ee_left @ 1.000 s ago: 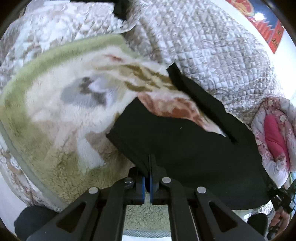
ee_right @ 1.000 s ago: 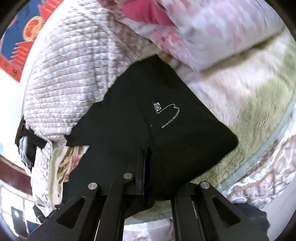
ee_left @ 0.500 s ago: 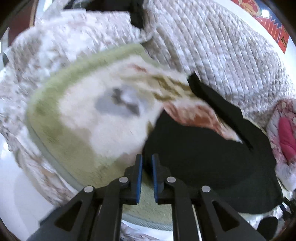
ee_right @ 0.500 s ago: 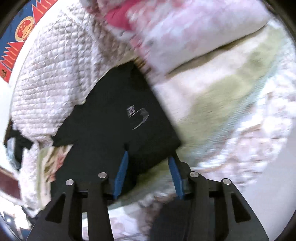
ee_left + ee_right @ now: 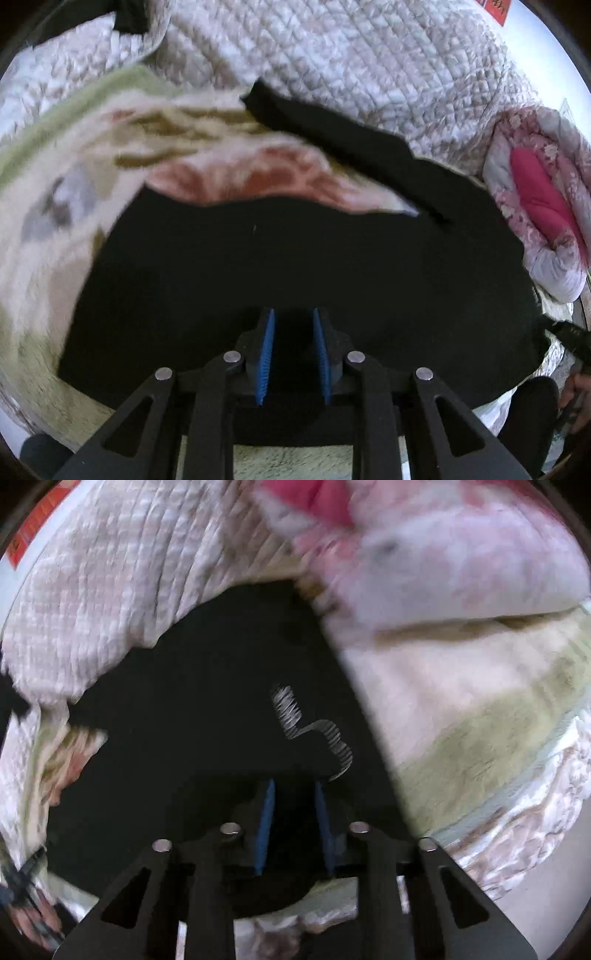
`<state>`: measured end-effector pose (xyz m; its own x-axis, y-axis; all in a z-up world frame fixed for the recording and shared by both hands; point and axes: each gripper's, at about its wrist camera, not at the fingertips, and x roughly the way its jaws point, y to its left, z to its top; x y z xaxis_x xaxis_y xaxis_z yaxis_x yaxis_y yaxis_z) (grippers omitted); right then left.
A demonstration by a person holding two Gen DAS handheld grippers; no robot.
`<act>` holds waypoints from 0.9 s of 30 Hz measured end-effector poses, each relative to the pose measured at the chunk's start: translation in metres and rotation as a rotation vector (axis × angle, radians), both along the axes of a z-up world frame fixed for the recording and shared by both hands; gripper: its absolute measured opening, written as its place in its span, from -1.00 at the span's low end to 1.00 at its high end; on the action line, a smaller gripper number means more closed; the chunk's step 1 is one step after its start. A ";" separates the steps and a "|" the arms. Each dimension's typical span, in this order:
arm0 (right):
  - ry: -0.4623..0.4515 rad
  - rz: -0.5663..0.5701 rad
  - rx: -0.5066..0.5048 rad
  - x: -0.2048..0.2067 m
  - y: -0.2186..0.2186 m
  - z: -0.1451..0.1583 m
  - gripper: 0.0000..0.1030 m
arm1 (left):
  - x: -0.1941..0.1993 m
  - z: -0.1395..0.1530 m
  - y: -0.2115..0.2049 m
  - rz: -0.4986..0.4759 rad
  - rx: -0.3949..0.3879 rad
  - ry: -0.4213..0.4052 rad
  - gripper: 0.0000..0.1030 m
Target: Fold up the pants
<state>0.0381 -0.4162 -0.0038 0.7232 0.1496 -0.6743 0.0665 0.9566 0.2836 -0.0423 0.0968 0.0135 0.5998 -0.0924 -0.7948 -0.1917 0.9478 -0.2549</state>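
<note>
Black pants (image 5: 295, 258) lie folded on a plush blanket (image 5: 55, 258), one leg reaching up toward the quilt. My left gripper (image 5: 293, 314) hovers over their near middle. Its blue pads (image 5: 267, 350) stand a little apart and the jaws are opening, with only dark cloth behind the gap. In the right wrist view the pants (image 5: 203, 738) show a white stitched logo (image 5: 314, 731). My right gripper (image 5: 293, 784) sits just below that logo, its jaws closing and its pads (image 5: 264, 827) still apart. I cannot tell whether cloth is pinched there.
A quilted cover (image 5: 332, 55) is bunched behind the pants. A pink floral pillow (image 5: 535, 192) lies at the right, close to the waist end. The blanket's green border (image 5: 480, 749) runs along the bed edge. A hand (image 5: 576, 391) shows at the far right.
Both grippers let go of the pants' near edge. The left one slid right over the cloth, its pads parting. The right one opened wide, then narrowed, and shifted toward the logo.
</note>
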 end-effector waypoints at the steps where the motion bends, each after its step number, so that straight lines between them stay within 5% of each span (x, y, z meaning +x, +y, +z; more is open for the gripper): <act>1: -0.029 0.004 0.016 -0.007 -0.004 0.009 -0.61 | -0.002 0.003 0.002 0.001 0.006 -0.009 -0.54; 5: -0.111 0.064 0.019 -0.015 0.002 0.030 -0.57 | 0.001 0.018 0.000 -0.001 0.037 -0.050 -0.54; 10: -0.060 0.165 0.005 0.008 0.038 0.017 -0.54 | 0.017 0.014 -0.014 -0.043 0.055 -0.046 -0.50; 13: 0.019 0.174 -0.074 0.019 0.057 -0.002 -0.30 | 0.024 -0.004 -0.015 -0.045 0.086 0.005 -0.34; 17: -0.037 0.185 -0.077 0.001 0.064 0.007 -0.24 | 0.020 0.003 -0.013 -0.037 0.110 -0.002 -0.34; 22: -0.090 0.356 -0.100 -0.027 0.111 0.010 -0.24 | 0.004 0.026 -0.033 -0.082 0.122 -0.075 -0.28; 27: -0.097 0.519 -0.155 -0.045 0.169 -0.004 -0.12 | -0.004 0.014 -0.069 -0.177 0.141 -0.034 -0.25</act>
<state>-0.0071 -0.2474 -0.0078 0.6410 0.4074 -0.6504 -0.4442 0.8881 0.1185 -0.0465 0.0279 0.0272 0.6108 -0.0876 -0.7869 -0.0132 0.9926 -0.1208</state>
